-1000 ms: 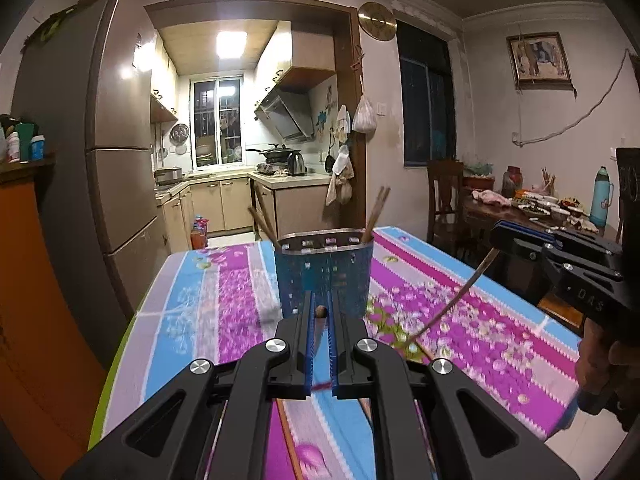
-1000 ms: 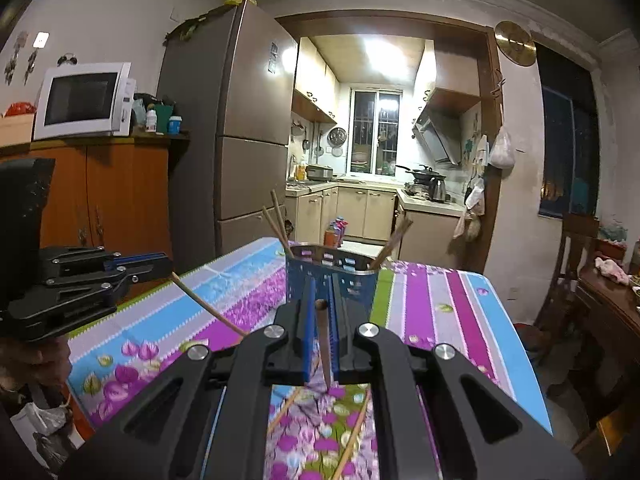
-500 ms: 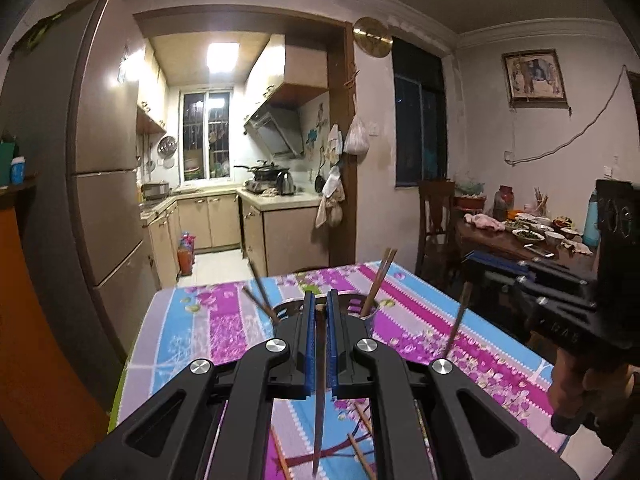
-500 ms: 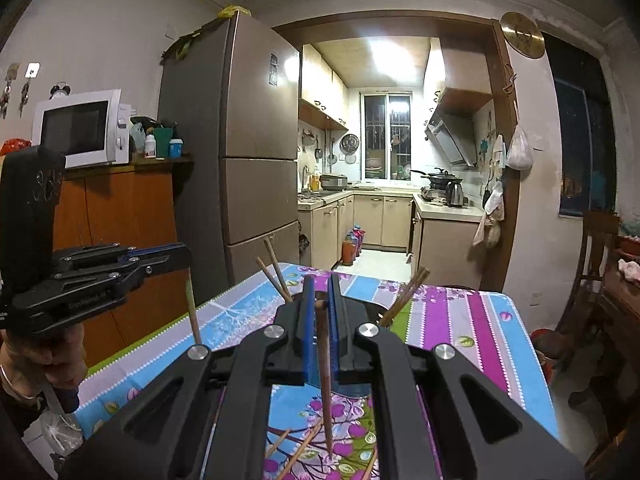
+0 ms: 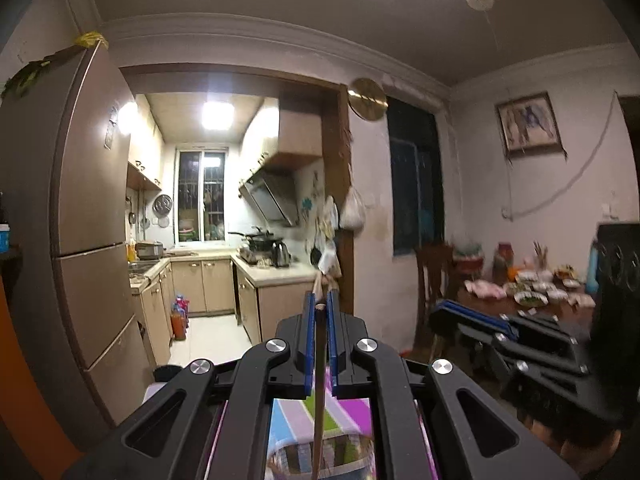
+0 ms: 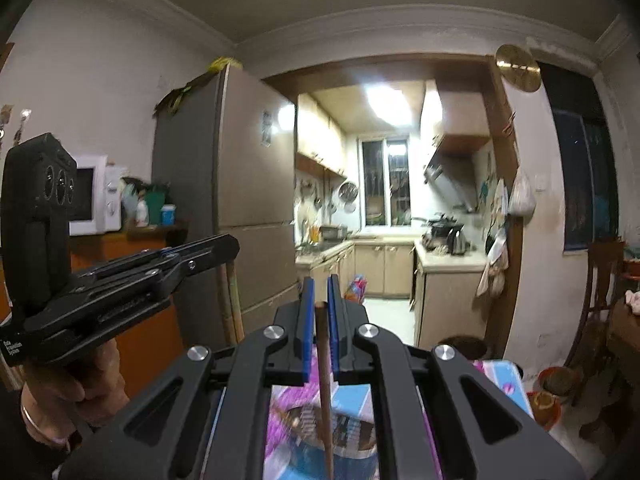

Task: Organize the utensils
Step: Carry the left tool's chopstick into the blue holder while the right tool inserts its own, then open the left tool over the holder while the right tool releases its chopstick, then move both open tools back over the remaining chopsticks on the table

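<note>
My left gripper (image 5: pixel 319 304) is shut on a wooden chopstick (image 5: pixel 318 400) that hangs down toward the blue mesh utensil basket (image 5: pixel 320 456), blurred at the bottom edge. My right gripper (image 6: pixel 319 304) is shut on another wooden chopstick (image 6: pixel 326 400) that hangs down over the same basket (image 6: pixel 340 424), seen blurred below its jaws. Each gripper shows in the other's view: the right one (image 5: pixel 444 312) at the right, the left one (image 6: pixel 230 246) at the left with its chopstick (image 6: pixel 231 304) pointing down. Both are raised high above the table.
The floral tablecloth (image 5: pixel 348 412) shows only between the gripper arms. A tall fridge (image 5: pixel 88 240) stands at the left, the kitchen doorway ahead. A dining table (image 5: pixel 532 300) with dishes and a wooden chair (image 5: pixel 430 280) stand at the right. A microwave (image 6: pixel 94 200) sits on an orange cabinet.
Both grippers have risen and tilted up, each keeping its chopstick. The basket has dropped from mid-frame to the bottom edge, directly beneath the hanging chopsticks.
</note>
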`<state>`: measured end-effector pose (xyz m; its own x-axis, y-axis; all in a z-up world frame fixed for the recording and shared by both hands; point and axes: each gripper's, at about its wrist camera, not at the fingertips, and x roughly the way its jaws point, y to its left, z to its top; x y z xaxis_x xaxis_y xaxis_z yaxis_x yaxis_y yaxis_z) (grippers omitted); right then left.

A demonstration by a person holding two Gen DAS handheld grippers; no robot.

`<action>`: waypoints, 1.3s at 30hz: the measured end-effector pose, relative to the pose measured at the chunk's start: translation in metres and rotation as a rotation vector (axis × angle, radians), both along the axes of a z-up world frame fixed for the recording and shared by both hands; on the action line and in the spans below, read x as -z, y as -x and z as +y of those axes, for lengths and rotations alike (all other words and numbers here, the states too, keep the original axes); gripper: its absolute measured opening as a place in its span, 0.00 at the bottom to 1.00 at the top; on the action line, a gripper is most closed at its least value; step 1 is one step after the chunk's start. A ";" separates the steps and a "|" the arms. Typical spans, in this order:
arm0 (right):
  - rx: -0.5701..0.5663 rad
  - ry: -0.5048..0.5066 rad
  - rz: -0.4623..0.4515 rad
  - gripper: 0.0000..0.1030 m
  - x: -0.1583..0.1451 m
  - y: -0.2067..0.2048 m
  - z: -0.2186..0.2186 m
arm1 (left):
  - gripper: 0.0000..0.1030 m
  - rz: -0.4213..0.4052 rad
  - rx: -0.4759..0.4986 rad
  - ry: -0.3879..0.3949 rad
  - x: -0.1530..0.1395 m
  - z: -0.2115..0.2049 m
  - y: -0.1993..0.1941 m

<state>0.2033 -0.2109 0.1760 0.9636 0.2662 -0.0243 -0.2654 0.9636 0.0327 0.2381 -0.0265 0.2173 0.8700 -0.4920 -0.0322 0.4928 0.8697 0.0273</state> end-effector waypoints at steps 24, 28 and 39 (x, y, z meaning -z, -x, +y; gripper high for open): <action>0.065 -0.184 0.281 0.06 0.122 -0.107 -0.028 | 0.07 0.219 -0.096 -0.120 0.141 -0.033 -0.102; 0.131 -0.177 0.247 0.06 0.110 -0.090 -0.044 | 0.08 0.185 -0.160 -0.137 0.131 -0.023 -0.091; 0.264 -0.157 0.138 0.21 0.086 0.013 -0.107 | 0.21 0.035 -0.420 -0.228 0.112 0.008 -0.006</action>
